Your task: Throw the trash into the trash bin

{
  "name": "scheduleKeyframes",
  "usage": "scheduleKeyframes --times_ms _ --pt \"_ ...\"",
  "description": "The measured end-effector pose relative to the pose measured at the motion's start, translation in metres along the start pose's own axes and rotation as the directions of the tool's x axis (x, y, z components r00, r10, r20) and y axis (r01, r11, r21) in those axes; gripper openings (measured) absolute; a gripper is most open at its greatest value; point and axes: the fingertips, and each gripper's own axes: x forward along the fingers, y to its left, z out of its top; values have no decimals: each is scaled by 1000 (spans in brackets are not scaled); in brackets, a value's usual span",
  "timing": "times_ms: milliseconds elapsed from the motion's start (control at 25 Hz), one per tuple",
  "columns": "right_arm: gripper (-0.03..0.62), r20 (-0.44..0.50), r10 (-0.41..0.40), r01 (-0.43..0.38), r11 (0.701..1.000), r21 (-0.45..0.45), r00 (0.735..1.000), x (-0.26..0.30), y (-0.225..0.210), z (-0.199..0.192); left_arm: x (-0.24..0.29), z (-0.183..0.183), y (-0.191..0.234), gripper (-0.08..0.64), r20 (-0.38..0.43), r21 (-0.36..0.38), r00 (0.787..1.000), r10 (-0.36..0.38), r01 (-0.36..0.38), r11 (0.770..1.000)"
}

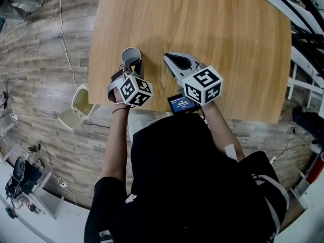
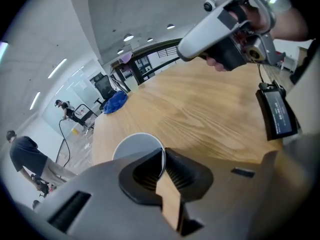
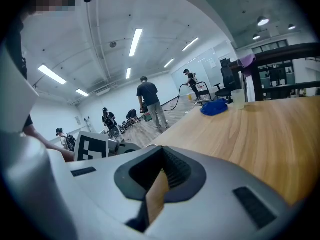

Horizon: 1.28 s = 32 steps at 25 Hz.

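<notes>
A white paper cup (image 1: 130, 55) stands upright near the front left of the wooden table (image 1: 212, 29). My left gripper (image 1: 133, 69) points steeply down onto it, shut on the cup's near wall. In the left gripper view the cup (image 2: 134, 146) shows its round rim, and the wall runs between the dark pads of the left gripper (image 2: 163, 157). My right gripper (image 1: 171, 59) hovers just right of the cup, shut and empty; in its own view the right gripper (image 3: 161, 153) has its jaws meeting. The cream trash bin (image 1: 78, 108) stands on the floor left of the table, lid open.
A small device with a lit screen (image 1: 181, 104) hangs by the right gripper. A blue cloth (image 3: 216, 107) and a clear cup (image 3: 239, 98) lie at the table's far end. Cables run over the wood floor (image 1: 45, 59). Several people stand in the room beyond.
</notes>
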Motion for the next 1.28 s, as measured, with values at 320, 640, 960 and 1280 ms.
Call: scheduleKeyframes --times_ms 320,640,960,1280 --pt "-2 -1 16 -16 1000 -12 1000 4 3 4 -14 8 10 28 46 -77 999 22 -18 997" --pt "-2 33 59 -57 997 -61 998 -4 29 13 -122 64 50 28 381 -475 908 175 29 880" --pt "-2 75 128 -119 986 -115 989 -12 66 36 -240 82 56 28 570 -559 735 367 19 829" --pt "-2 66 236 -223 961 -165 969 -4 127 52 -313 58 55 26 572 -625 659 489 -35 780"
